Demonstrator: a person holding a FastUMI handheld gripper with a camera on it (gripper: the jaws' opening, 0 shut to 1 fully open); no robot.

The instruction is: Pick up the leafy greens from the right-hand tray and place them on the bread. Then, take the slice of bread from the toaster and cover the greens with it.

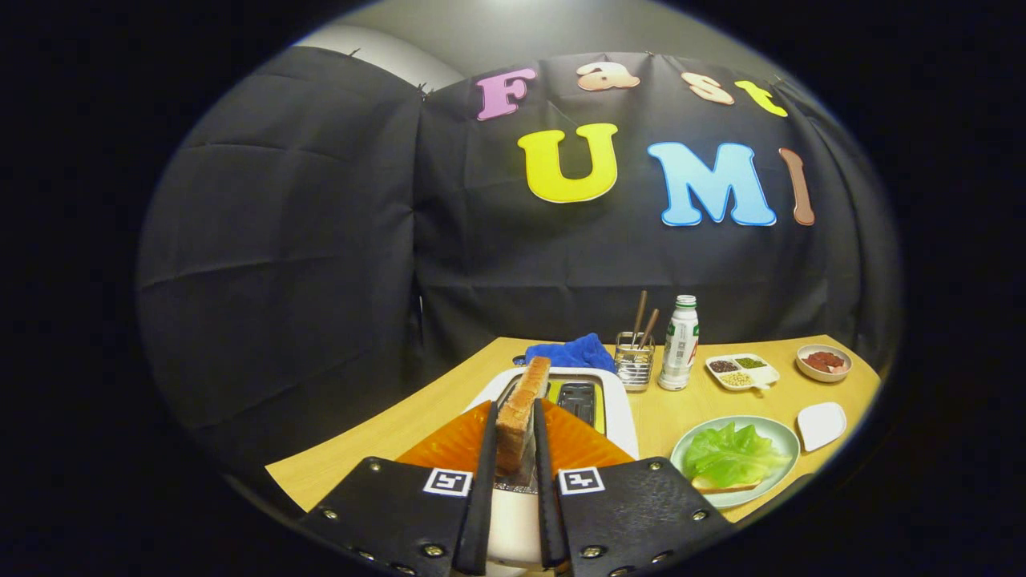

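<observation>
Gripping the bread slice (521, 413) edgewise between both fingers of my gripper (513, 449), I hold it above the toaster (621, 401), seemingly clear of its slot; the leafy greens (733, 453) already cover the plated bread (725, 484).

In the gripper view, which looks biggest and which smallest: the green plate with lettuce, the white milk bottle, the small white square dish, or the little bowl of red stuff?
As they appear:
1. Round pale green plate holding leafy greens on bread
2. White plastic bottle with a green cap
3 and 4. Small white square dish and small round bowl of red bits look alike; the bowl sits farther back, so unsure.
</observation>
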